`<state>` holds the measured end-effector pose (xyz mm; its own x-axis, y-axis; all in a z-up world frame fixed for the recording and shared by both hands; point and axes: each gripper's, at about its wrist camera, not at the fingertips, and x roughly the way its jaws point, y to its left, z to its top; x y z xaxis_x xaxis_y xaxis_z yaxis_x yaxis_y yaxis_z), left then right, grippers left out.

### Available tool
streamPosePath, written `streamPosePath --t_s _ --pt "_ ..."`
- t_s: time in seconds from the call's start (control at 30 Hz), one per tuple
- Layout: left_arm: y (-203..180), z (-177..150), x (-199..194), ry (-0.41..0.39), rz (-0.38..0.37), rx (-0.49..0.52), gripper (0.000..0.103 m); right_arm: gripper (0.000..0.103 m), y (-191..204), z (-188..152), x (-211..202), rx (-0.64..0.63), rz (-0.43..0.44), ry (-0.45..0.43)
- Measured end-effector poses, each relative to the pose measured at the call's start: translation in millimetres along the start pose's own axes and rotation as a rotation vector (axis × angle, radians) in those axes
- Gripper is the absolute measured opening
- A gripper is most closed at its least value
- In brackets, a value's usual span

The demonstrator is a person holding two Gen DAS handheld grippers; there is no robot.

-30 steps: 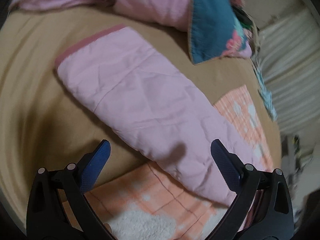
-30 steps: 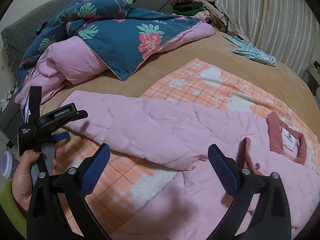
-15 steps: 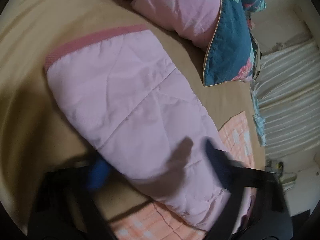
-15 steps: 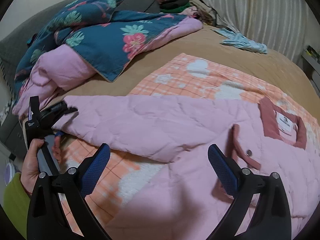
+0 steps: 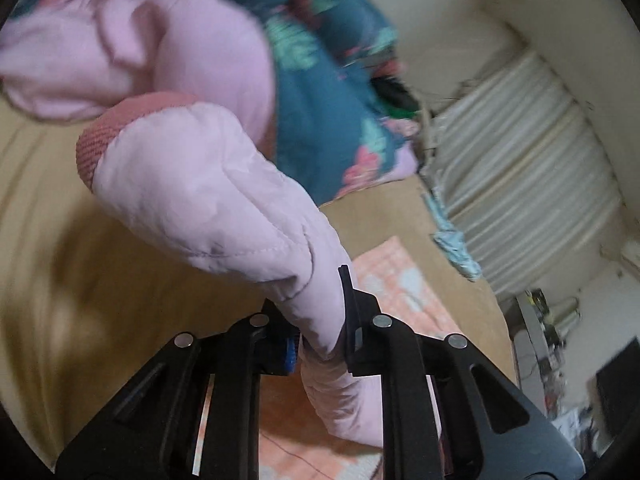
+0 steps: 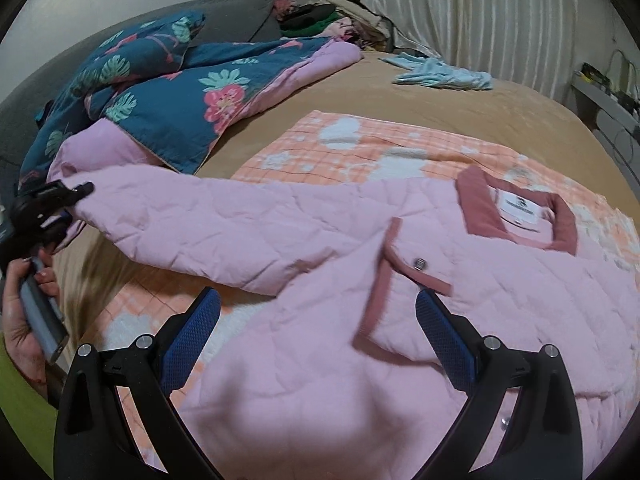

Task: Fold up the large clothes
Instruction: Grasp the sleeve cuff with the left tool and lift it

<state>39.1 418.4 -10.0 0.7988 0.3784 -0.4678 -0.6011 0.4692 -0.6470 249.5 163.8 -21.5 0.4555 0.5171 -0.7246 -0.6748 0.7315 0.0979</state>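
A big pink quilted jacket (image 6: 400,320) lies spread out on an orange checked blanket (image 6: 360,140), and the blanket lies on a bed with a tan sheet (image 6: 460,108); the jacket has a darker pink collar (image 6: 476,208) with a white label (image 6: 520,208) inside it, and a small metal snap (image 6: 419,264) sits on the darker pink strip down the front; one sleeve (image 6: 192,224) of the jacket reaches out toward the left side of the right wrist view; the left gripper (image 5: 320,344) is clamped tight on that sleeve (image 5: 224,196), with its two fingers pressed together on the pink cloth; the sleeve is lifted off the bed, and its darker pink cuff (image 5: 100,140) sticks up past the gripper; in the right wrist view the same left gripper (image 6: 80,192) shows at the sleeve end, held by a hand (image 6: 24,312) with a green sleeve on the arm; the right gripper (image 6: 318,340) hangs over the front of the jacket with its blue fingers (image 6: 188,336) wide apart and nothing between them; a blue flowered quilt (image 6: 180,92) with a pink underside is bunched up at the far side of the bed; a small light blue cloth (image 6: 444,74) lies near the pale curtain (image 6: 500,12).
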Motion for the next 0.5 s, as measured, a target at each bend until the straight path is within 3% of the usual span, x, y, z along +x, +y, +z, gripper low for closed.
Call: streamPosePath --t_s 0.17,0.5 --pt "-43 -8 -36 -0.037 -0.065 0.101 0.009 0.098 -21 -4 -29 0.000 -0.031 -0.023" --pt "-129 -16 -60 -0.059 -0.114 0.257 0.009 0.098 -64 -16 -87 0.056 -0.046 -0.100"
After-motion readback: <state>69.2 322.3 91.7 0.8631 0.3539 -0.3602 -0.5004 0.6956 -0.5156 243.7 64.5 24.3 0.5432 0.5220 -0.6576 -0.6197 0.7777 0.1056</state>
